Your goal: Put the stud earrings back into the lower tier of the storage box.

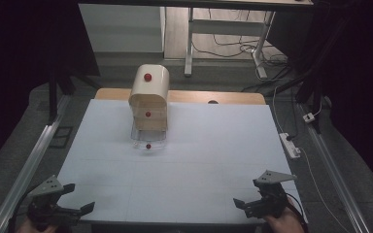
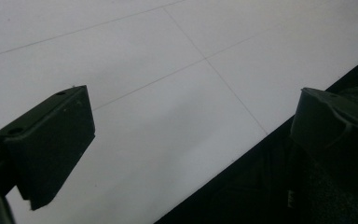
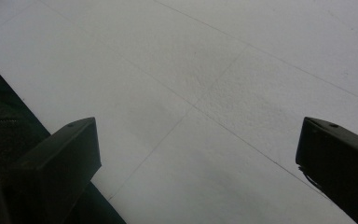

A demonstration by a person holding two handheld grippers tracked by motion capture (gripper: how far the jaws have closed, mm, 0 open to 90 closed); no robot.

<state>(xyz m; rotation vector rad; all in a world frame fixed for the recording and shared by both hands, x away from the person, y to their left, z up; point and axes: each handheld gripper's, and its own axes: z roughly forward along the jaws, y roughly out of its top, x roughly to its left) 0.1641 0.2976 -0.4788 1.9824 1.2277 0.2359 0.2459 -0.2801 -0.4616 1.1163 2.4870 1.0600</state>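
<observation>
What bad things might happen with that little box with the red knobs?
The cabinet has a clear bottom drawer that looks pulled out; bumping it might tip or slide the cabinet. The left gripper and right gripper, both open, sit at the table's near edge, so a long reach might knock it.

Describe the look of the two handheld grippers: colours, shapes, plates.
The left gripper and the right gripper are matt black tools, each topped by a grey three-cornered plate with small holes. Each ends in two blocky black jaws with flat faces and screw holes. The hands gripping them show no sleeves; cables are too dim to make out.
</observation>
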